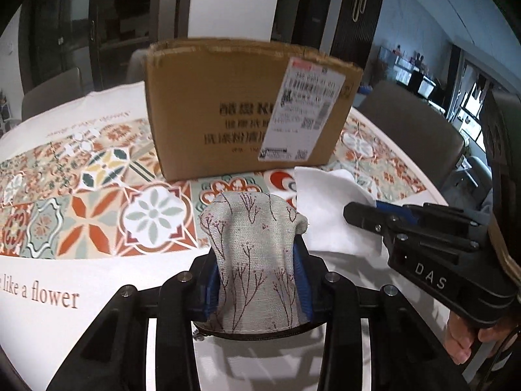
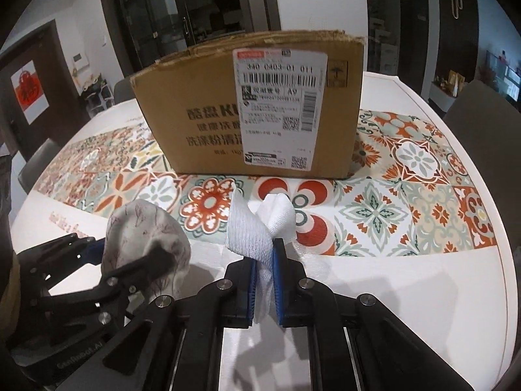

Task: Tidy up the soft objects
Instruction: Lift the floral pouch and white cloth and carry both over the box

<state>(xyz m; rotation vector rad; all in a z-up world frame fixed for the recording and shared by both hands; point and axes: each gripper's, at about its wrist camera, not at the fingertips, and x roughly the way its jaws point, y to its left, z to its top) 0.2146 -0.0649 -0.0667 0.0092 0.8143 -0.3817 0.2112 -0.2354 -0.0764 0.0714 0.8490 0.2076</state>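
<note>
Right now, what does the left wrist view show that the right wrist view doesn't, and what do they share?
Only the left wrist view shows the "like a flower" lettering on the mat, and the holder's hand under the right gripper.

Only the right wrist view shows the red poster on the far door, and the white mesh cloth pinched between the right gripper's blue fingers.

Both show the cardboard box, the patterned tile mat, and the grey branch-print pouch clamped in the left gripper.
</note>
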